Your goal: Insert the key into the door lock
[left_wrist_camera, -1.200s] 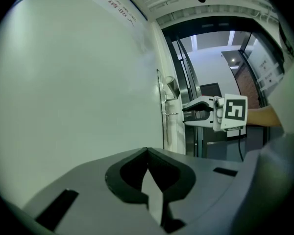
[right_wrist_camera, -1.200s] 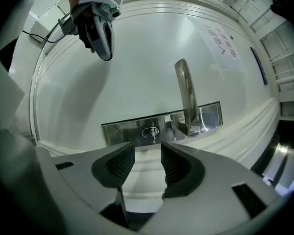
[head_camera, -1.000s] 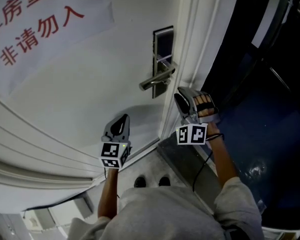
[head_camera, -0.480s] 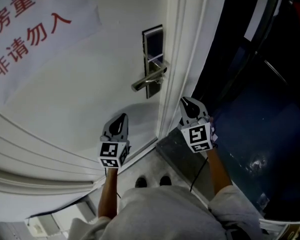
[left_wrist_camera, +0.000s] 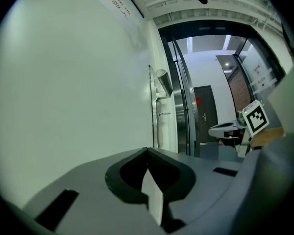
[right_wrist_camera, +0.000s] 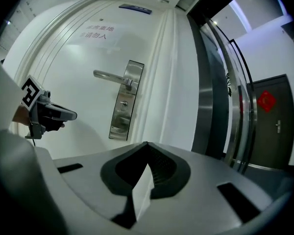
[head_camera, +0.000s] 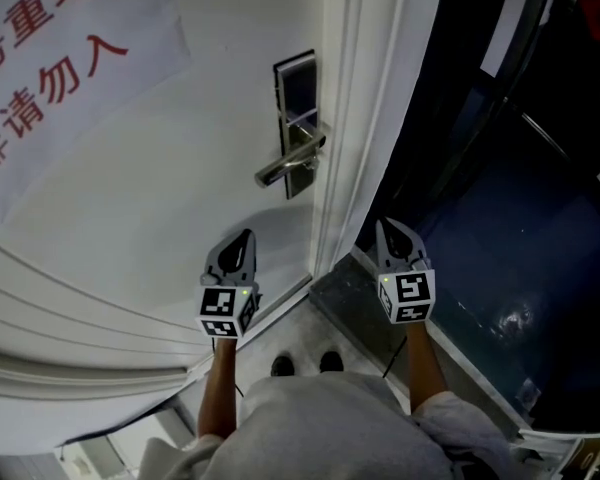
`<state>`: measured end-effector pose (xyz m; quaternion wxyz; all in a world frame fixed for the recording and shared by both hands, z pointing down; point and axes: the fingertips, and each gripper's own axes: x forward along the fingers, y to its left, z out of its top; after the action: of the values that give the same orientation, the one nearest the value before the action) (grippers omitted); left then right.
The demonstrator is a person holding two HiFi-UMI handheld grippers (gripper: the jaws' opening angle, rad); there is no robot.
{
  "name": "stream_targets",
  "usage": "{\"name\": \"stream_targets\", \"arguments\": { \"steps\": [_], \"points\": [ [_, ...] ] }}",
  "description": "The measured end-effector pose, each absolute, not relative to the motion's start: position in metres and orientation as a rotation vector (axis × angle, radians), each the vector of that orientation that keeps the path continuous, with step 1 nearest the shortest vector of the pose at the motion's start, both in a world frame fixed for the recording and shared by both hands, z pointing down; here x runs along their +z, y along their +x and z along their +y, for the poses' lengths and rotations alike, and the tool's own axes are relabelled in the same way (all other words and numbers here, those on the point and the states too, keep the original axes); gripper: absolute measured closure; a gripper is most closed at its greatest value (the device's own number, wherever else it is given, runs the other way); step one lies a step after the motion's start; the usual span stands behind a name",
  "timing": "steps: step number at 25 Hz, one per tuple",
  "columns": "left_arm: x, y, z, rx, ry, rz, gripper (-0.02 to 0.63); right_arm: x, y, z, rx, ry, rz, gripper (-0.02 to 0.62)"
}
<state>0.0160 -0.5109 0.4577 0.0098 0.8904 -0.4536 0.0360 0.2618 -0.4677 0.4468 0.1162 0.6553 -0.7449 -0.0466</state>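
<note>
A steel lock plate with a lever handle sits on the white door. In the right gripper view the plate shows its round keyhole under the lever. My left gripper is shut and points at the door below the handle, apart from it. My right gripper is shut too, off the door's edge, below and right of the handle. Both pairs of jaws meet with nothing between them. I see no key in either gripper.
A paper notice with red characters hangs on the door at upper left. Right of the door's edge lies a dark opening with a blue floor. A steel frame borders it. My shoes stand at the threshold.
My right gripper has drawn back from the door's edge, down and to the right, rolled so its marker cube faces up, and shut its jaws. The left gripper has kept still.
</note>
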Motion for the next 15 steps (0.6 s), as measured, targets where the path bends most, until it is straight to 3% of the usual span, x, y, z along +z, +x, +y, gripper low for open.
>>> {"name": "stream_targets", "arguments": {
  "steps": [15],
  "points": [
    [0.473,0.049,-0.512,0.157,2.819,-1.322,0.589,0.475,0.299,-0.429,-0.012,2.066,-2.074,0.574]
  ]
}}
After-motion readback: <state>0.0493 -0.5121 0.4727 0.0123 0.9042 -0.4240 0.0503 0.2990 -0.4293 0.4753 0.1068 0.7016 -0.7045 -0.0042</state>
